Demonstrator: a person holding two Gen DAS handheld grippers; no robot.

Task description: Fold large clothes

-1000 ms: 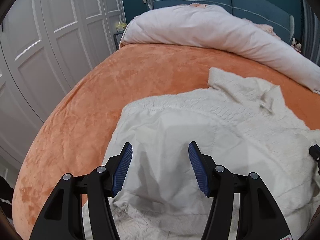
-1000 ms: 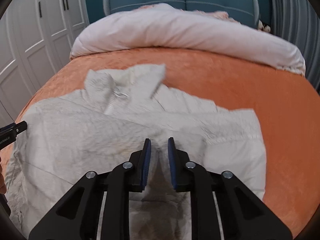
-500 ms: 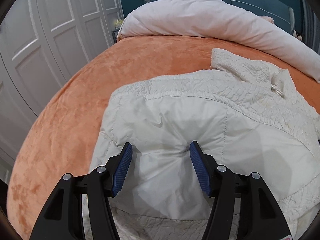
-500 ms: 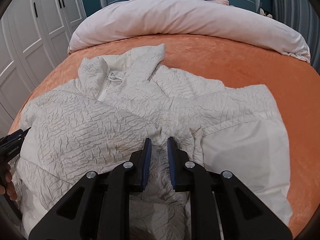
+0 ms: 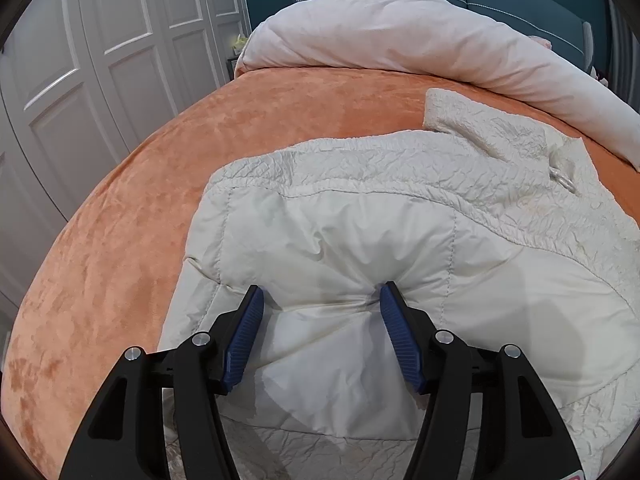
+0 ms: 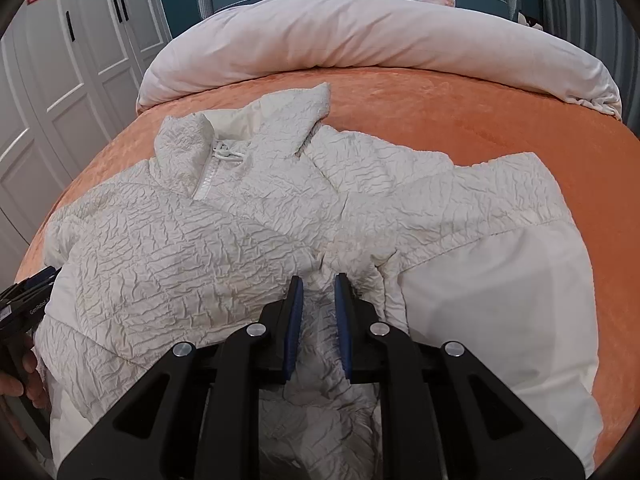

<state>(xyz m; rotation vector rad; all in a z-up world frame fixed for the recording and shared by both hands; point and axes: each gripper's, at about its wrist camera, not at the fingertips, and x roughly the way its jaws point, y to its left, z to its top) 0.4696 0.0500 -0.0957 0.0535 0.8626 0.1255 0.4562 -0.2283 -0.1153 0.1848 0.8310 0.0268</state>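
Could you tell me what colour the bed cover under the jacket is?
Orange bed cover, clearest in the right wrist view.

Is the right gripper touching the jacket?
Touching. The right wrist view shows the right gripper nearly shut, its fingers pinching a bunched fold of the jacket.

We see bare orange bedspread [image 5: 160, 184] left of the jacket [image 5: 360, 240] and beyond its collar [image 6: 256, 136], open for passing. The rolled duvet [image 6: 380, 36] blocks the far side; wardrobe doors [image 5: 80, 80] close the left.
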